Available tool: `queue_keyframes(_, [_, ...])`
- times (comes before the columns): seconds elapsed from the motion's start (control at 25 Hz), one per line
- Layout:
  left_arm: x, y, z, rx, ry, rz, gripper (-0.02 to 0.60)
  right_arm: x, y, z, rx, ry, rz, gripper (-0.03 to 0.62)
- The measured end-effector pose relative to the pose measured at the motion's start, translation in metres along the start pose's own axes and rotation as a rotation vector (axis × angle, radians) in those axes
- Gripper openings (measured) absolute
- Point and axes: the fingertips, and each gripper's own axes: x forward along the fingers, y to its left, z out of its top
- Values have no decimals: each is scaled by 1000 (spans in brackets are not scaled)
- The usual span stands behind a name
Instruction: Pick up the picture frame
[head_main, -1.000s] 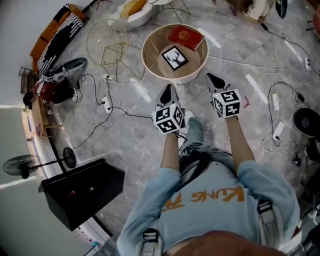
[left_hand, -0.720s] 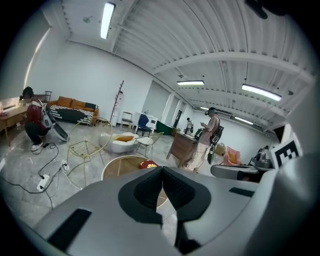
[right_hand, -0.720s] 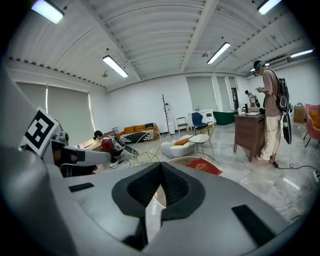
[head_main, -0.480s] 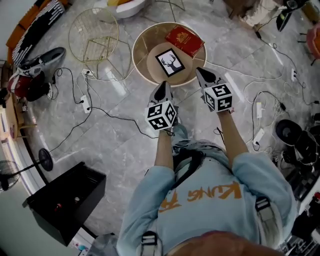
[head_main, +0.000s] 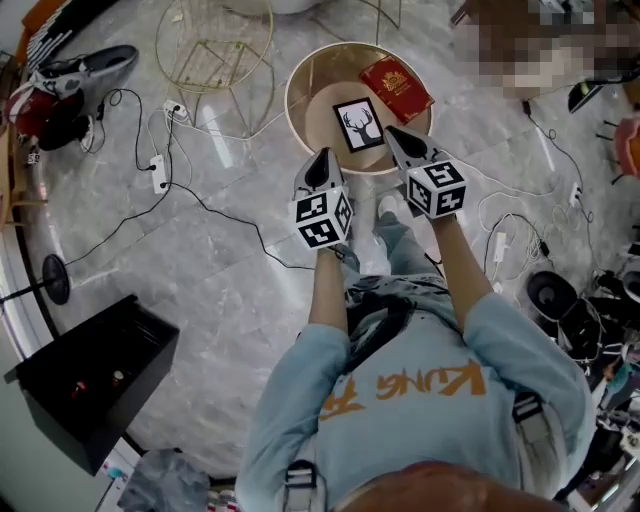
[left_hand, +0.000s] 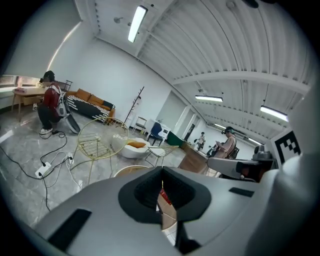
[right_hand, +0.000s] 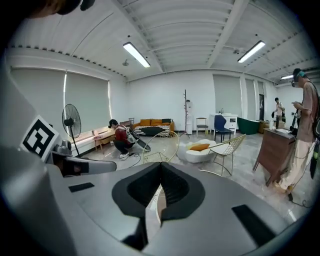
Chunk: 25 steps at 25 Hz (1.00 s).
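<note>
Left gripper (head_main: 322, 156) and right gripper (head_main: 390, 132), jaws together, empty; picture frame (head_main: 358, 122) (deer print) on table (head_main: 298, 82); shirt (head_main: 420, 410) lettering perhaps "KUNG"

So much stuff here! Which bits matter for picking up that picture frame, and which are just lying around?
For the job: picture frame, round table under it, left gripper, right gripper.
Lying about: red book, gold wire stand, power strip, black box.
</note>
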Motion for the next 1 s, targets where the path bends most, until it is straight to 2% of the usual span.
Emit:
queue_keyframes(0.12, [2,4,0,-22,-8,11,20,2,-4,2,-33,13,8,-2])
queue_keyframes(0.36, [-3,16,12,-10,-8,30,20,10,-9,20,-8,-20,-5,-2])
queue_keyframes(0.56, [22,9,15,-14,12,19,20,21,-21,30,2,-38,13,-2])
queue_keyframes(0.68, [45,-7,-3,-20,58,-13,20,17,-54,10,48,-26,-18,-2])
queue_keyframes(0.8, [72,-22,-22,-68,108,-45,20,11,-97,-15,129,-6,-65,-2])
queue_keyframes(1.0, [137,-40,-44,-117,193,-43,20,25,-167,-32,197,26,-81,-2])
